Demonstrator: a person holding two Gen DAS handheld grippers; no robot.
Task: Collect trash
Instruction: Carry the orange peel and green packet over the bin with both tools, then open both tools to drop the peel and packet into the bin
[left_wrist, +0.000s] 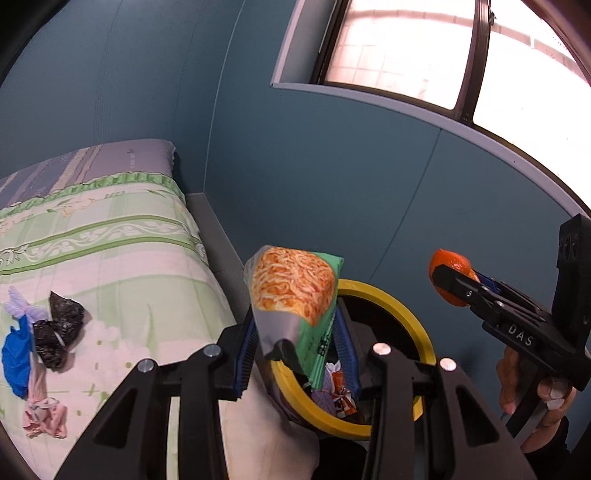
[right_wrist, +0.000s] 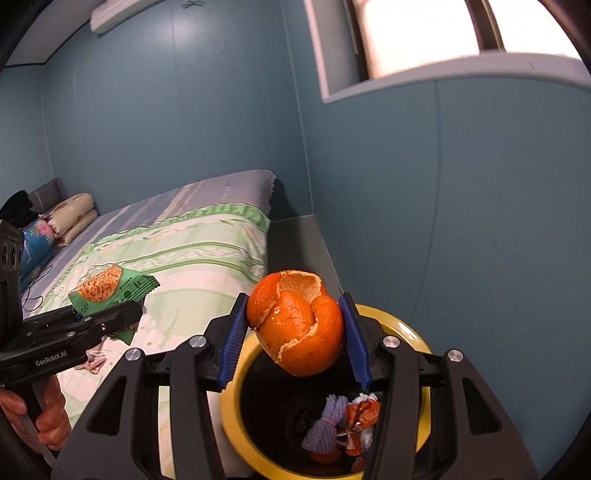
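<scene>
My left gripper (left_wrist: 297, 350) is shut on a green snack wrapper (left_wrist: 295, 291) printed with orange noodles, held over the near rim of a yellow-rimmed bin (left_wrist: 399, 306). My right gripper (right_wrist: 295, 332) is shut on an orange peel (right_wrist: 295, 325) above the same bin (right_wrist: 406, 332). The bin holds several pieces of trash, among them a purple bundle (right_wrist: 327, 424) and an orange wrapper (right_wrist: 360, 417). In the left wrist view the right gripper (left_wrist: 452, 280) with the peel (left_wrist: 448, 266) hangs to the right. In the right wrist view the left gripper (right_wrist: 125, 314) with the wrapper (right_wrist: 110, 288) shows at the left.
A bed (left_wrist: 110, 236) with a green floral cover lies left of the bin. On it lie a crumpled black bag (left_wrist: 59, 332), a blue item (left_wrist: 16, 358) and a pink scrap (left_wrist: 44, 410). Blue walls and a window (left_wrist: 424, 48) stand behind. A hand (right_wrist: 48, 417) holds the left gripper's handle.
</scene>
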